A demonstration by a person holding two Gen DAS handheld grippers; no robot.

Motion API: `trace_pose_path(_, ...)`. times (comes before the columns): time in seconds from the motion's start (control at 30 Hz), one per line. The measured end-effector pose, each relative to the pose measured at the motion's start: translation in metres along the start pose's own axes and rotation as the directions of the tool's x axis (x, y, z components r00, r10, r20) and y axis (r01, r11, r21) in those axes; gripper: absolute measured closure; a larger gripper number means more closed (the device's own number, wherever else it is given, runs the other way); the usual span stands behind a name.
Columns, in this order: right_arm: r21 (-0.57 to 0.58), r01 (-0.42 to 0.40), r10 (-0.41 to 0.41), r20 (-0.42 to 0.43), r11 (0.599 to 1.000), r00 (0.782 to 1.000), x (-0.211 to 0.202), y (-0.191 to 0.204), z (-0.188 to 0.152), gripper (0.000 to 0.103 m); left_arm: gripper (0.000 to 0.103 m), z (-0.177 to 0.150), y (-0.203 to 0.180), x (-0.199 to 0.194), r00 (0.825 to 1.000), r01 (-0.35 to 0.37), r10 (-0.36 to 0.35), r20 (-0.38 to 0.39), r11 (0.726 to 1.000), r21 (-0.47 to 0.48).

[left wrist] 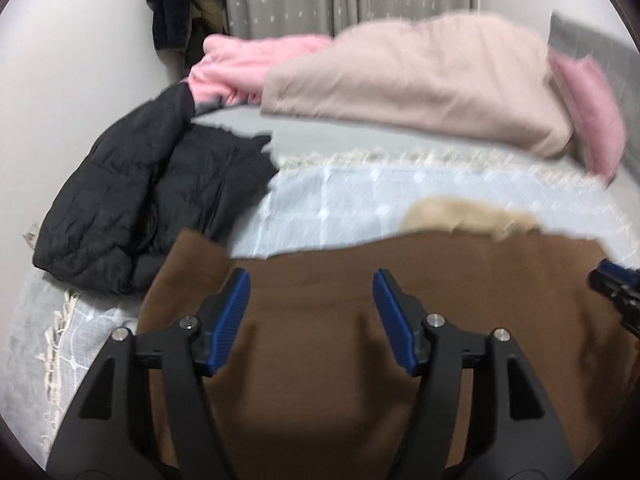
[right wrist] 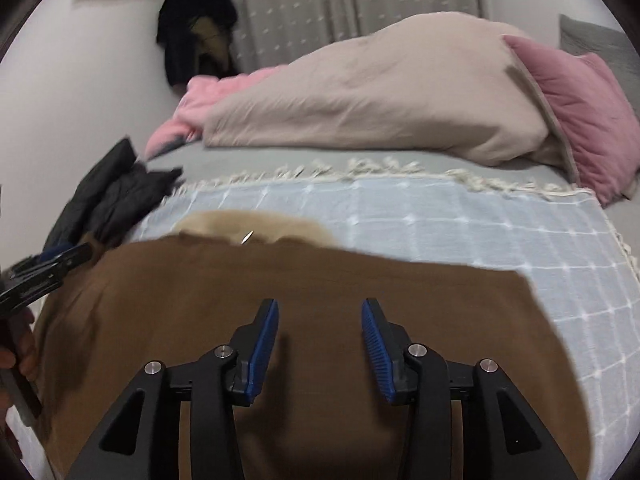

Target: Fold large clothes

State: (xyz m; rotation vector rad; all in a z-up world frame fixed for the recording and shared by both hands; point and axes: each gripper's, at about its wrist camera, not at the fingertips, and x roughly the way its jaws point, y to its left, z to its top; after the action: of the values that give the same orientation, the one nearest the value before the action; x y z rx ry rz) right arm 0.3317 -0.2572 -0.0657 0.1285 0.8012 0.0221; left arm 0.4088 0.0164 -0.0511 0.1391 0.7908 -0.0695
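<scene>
Checked bedspread [right wrist: 460, 220] under flat brown garment [left wrist: 320, 340], each hand-held gripper [left wrist: 312, 280] [right wrist: 320, 308] spread, empty.

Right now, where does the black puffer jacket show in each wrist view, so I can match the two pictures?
Left wrist view: the black puffer jacket fills the left middle, its lower edge overlapping the brown garment.
Right wrist view: the black puffer jacket is only a strip at the far left edge, blurred.
Shared landmark: the beige duvet along the back of the bed.
</scene>
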Motion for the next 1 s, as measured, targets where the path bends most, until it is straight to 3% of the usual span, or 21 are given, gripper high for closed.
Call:
trace_pose_path(0.07,-0.011,0.047,-0.047,-0.028,0.999,0.998,0.012,-0.004,-0.012,0.059,0.038,-0.014,0.02,0.016,0.995,-0.088,0.089,-0.045,0.996,0.023)
trace_pose_path(0.13,0.031,0.072,-0.07,-0.044,0.997,0.997,0.015,-0.037,-0.028,0.059,0.038,-0.033,0.056,0.036,0.978,-0.183,0.189,-0.093,0.981,0.064)
trace_pose_path(0.2,0.163,0.073,-0.066,-0.049,0.984,0.997,0.009,-0.092,-0.044,0.059,0.037,-0.047,0.101,0.047,0.971,-0.169,0.162,-0.176,0.985,-0.026)
trace_pose_path(0.27,0.33,0.036,-0.033,-0.013,0.943,0.999,-0.011,-0.144,-0.059,0.061,0.037,-0.052,0.137,0.042,0.967,-0.18,0.147,-0.209,0.973,-0.148)
trace_pose_path(0.33,0.385,0.15,-0.142,-0.05,0.911,0.989,-0.03,-0.164,-0.061,0.059,0.037,-0.052,0.151,0.036,0.958,-0.21,0.172,-0.229,0.966,-0.152)
trace_pose_path(0.37,0.401,0.162,-0.154,-0.052,0.902,0.987,-0.041,-0.169,-0.062,0.059,0.037,-0.052,0.152,0.028,0.959,-0.209,0.176,-0.223,0.969,-0.131)
trace_pose_path(0.5,0.327,0.237,-0.234,-0.05,0.915,0.971,-0.08,-0.149,-0.067,0.057,0.037,-0.05,0.134,-0.023,0.981,-0.142,0.128,-0.147,0.986,-0.091)
trace_pose_path(0.53,0.303,0.231,-0.229,-0.042,0.925,0.972,-0.091,-0.135,-0.07,0.056,0.035,-0.051,0.125,-0.041,0.987,-0.111,0.101,-0.123,0.991,-0.074)
trace_pose_path(0.63,0.274,0.195,-0.194,-0.031,0.942,0.981,-0.109,-0.102,-0.082,0.05,0.016,-0.061,0.102,-0.083,0.997,-0.018,0.014,-0.072,0.998,-0.058)
trace_pose_path(0.7,0.265,0.155,-0.152,-0.028,0.952,0.988,-0.116,-0.076,-0.09,0.045,0.015,-0.072,0.085,-0.111,0.997,0.06,-0.063,-0.047,0.996,-0.061)
trace_pose_path(0.83,0.271,0.084,-0.069,-0.066,0.959,0.995,-0.116,-0.039,-0.106,0.042,0.015,-0.104,0.053,-0.13,0.986,0.142,-0.143,-0.081,0.99,-0.024)
trace_pose_path(1.0,0.225,0.101,-0.066,-0.16,0.969,0.985,-0.114,-0.019,-0.137,0.041,0.015,-0.143,0.044,-0.123,0.964,0.156,-0.166,-0.208,0.986,-0.067)
